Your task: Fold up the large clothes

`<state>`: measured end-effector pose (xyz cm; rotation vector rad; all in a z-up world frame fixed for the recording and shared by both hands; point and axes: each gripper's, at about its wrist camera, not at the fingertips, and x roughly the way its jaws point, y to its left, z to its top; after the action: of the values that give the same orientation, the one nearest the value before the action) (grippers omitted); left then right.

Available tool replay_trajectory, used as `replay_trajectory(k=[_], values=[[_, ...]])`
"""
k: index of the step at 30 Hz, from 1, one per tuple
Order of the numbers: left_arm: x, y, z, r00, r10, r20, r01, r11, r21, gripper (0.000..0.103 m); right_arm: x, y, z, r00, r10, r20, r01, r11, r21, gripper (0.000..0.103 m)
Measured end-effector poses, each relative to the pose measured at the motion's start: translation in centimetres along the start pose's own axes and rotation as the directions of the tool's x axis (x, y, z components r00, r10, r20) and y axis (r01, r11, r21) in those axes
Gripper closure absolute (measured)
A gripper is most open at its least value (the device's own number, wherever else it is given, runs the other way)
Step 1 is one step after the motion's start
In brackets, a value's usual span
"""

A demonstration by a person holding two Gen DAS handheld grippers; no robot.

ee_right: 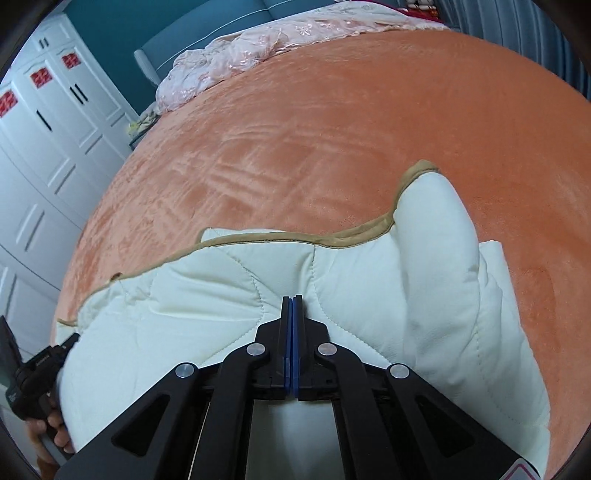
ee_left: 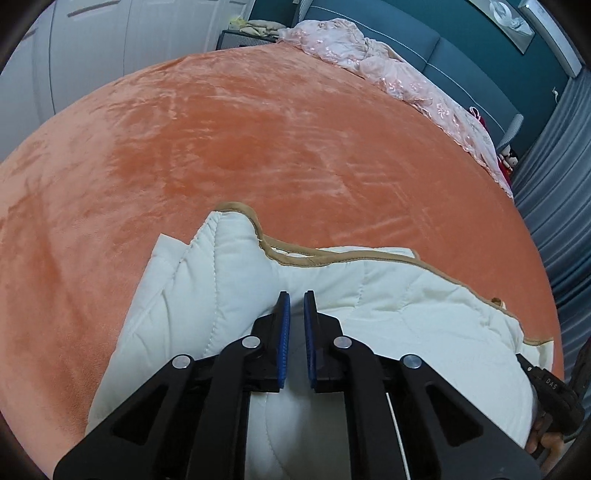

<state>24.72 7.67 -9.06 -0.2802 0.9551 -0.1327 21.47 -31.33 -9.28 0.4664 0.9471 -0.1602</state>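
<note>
A white quilted garment with tan trim lies folded on the orange bed cover, at the near edge of the bed. My left gripper hovers over its middle. Its blue pads are almost together, with only a thin slit between them and no cloth in it. In the right wrist view the same garment has a puffed fold standing up at the right. My right gripper is above it, pads pressed flat together and holding nothing. A hand on the other tool's handle shows at the left edge.
Crumpled pink lace bedding lies along the head of the bed against a teal headboard. White wardrobe doors stand beyond the bed's left side. Grey curtains hang on the other side. Broad orange cover stretches beyond the garment.
</note>
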Motion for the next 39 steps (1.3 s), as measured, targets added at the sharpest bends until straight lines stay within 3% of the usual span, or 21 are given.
replay_trajectory(k=[3,7,9,10,11,12,13,16,22,25,27,30,36,39], values=[[0.5,-0.7,-0.6,0.999,0.041,0.033,-0.042,0.999,0.034,0.095,0.4,0.3,-0.4,1.000,-0.019,0.022,0.020,1.000,-0.023,0.103],[0.9,-0.3,-0.4,0.999,0.036,0.036,-0.037,0.999,0.027,0.095,0.8,-0.2,-0.2,1.000,0.011,0.016,-0.011,1.000,0.000,0.103],[0.6,-0.1,-0.3,0.999,0.024,0.028,-0.024,1.000,0.020,0.095,0.3,0.2,0.1,1.000,-0.012,-0.007,0.012,1.000,-0.002,0.103],[0.1,0.0,0.0,1.000,0.016,0.010,-0.016,1.000,0.010,0.095,-0.6,1.0,0.3,0.999,-0.044,-0.018,0.043,0.999,-0.014,0.101],[-0.8,0.3,0.2,1.000,0.003,-0.004,-0.003,1.000,-0.012,0.095,-1.8,1.8,0.3,0.999,-0.026,-0.021,0.025,1.000,-0.017,0.091],[-2.4,0.7,0.2,0.999,-0.031,-0.008,0.031,0.998,-0.051,0.090,-3.2,2.9,0.1,1.000,0.021,-0.023,-0.021,1.000,-0.021,0.089],[-4.1,1.0,-0.1,0.998,-0.059,-0.009,0.058,0.996,-0.074,0.074,-4.5,4.0,-0.4,0.997,0.065,-0.031,-0.066,0.997,-0.033,0.090],[-9.1,2.0,-1.7,0.999,-0.051,0.011,0.052,0.995,-0.088,0.043,-6.7,8.2,-2.8,0.989,0.116,-0.094,-0.126,0.986,-0.111,0.090],[-15.0,7.0,-6.3,0.998,-0.039,-0.040,0.030,0.978,-0.209,0.041,-6.2,14.0,-8.9,0.964,0.121,-0.236,-0.171,0.963,-0.207,0.091],[-15.9,9.5,-8.2,0.998,-0.028,-0.057,0.011,0.959,-0.282,0.031,-5.1,14.7,-11.1,0.959,0.089,-0.267,-0.149,0.965,-0.214,0.091],[-15.3,10.6,-9.3,0.995,-0.047,-0.092,0.014,0.943,-0.333,0.031,-4.6,14.8,-11.8,0.964,0.070,-0.258,-0.129,0.967,-0.218,0.091],[-13.7,11.7,-10.7,0.981,-0.155,-0.116,0.090,0.896,-0.434,0.031,-4.0,14.6,-12.1,0.962,0.062,-0.265,-0.119,0.971,-0.205,0.094],[-11.2,11.1,-10.6,0.964,-0.255,-0.079,0.186,0.852,-0.490,0.032,-3.1,14.5,-12.1,0.961,0.055,-0.270,-0.113,0.973,-0.203,0.101],[-10.6,10.3,-10.1,0.962,-0.262,-0.075,0.193,0.849,-0.492,0.053,-3.2,14.4,-12.2,0.963,0.053,-0.264,-0.112,0.971,-0.212,0.101]])
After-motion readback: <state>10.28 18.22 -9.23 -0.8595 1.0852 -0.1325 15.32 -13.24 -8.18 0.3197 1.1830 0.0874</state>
